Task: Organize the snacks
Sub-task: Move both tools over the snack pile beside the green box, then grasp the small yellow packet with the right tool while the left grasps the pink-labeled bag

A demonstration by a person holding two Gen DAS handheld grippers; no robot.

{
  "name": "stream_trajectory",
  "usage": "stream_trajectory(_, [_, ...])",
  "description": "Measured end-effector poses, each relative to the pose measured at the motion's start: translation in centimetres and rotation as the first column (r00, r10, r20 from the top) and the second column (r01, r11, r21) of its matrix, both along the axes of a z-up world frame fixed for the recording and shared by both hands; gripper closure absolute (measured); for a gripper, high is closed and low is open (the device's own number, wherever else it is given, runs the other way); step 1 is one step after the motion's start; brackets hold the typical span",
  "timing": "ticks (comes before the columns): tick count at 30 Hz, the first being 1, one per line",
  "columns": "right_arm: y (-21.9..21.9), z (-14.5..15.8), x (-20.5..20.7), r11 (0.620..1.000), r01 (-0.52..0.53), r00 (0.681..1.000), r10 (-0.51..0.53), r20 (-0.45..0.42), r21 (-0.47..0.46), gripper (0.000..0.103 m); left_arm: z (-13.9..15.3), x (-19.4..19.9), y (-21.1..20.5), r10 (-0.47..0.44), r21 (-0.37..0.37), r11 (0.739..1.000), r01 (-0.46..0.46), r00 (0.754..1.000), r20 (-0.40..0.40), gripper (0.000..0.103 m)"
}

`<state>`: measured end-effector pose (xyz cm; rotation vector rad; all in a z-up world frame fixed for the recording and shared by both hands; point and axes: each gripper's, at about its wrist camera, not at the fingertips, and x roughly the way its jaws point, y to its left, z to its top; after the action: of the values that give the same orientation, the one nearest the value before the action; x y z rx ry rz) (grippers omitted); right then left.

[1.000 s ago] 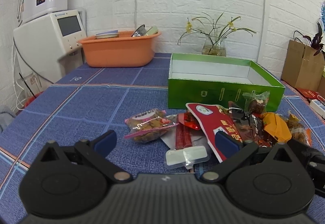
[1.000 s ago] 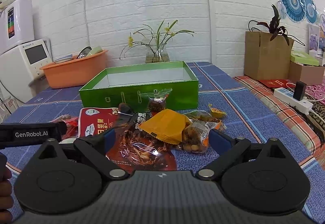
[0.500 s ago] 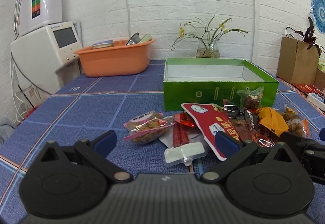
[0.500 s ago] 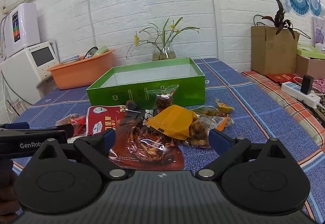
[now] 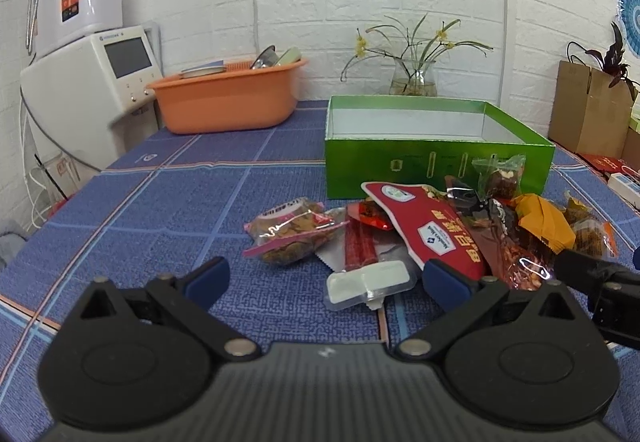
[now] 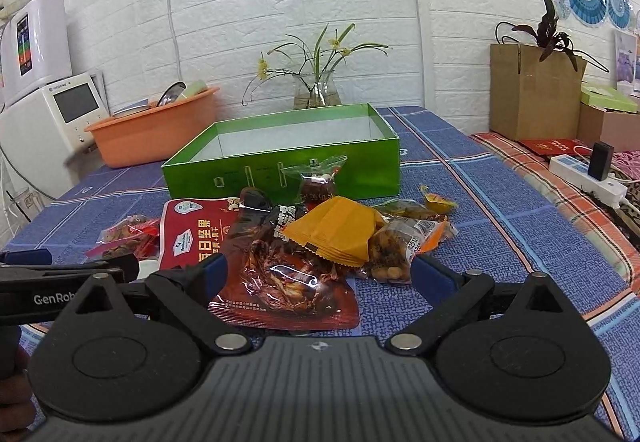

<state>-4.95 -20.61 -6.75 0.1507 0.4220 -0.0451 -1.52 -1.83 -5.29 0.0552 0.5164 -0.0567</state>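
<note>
The left gripper (image 5: 326, 278) has its jaws spread wide and empty, low over the table (image 5: 160, 209), with a white sachet (image 5: 370, 283) lying between the blue pads. The right gripper (image 6: 314, 276) is likewise wide apart and holds nothing, its jaws framing the near end of a brown glossy snack pouch (image 6: 286, 278). The snack pile sits just beyond: a red pouch (image 6: 192, 234), an orange packet (image 6: 338, 232) on top, a pink-edged bag (image 5: 294, 236) at the left. Directly behind the pile stands the green box (image 6: 280, 177), open, nothing visible inside. Far left, an orange basin (image 5: 228, 97) holds dishes. Both grippers point level toward the far wall, side by side.
</note>
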Motion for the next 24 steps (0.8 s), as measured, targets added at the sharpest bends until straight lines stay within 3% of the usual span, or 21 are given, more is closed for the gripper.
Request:
stream_trajectory(18, [0.0,0.0,-0.1,0.999,-0.034,0.999,0.034,-0.008,0.003,0.000,-0.2,0.4,0.2,-0.002,-0.008,1.000,0.002,1.000,-0.026,0.000])
stream_trajectory(24, [-1.9,2.4,0.1,0.997,-0.056,0.996,0.059,0.061,-0.058,0.000,2.4,1.3,2.6,0.007,-0.015,1.000,-0.007,1.000,0.014,0.000])
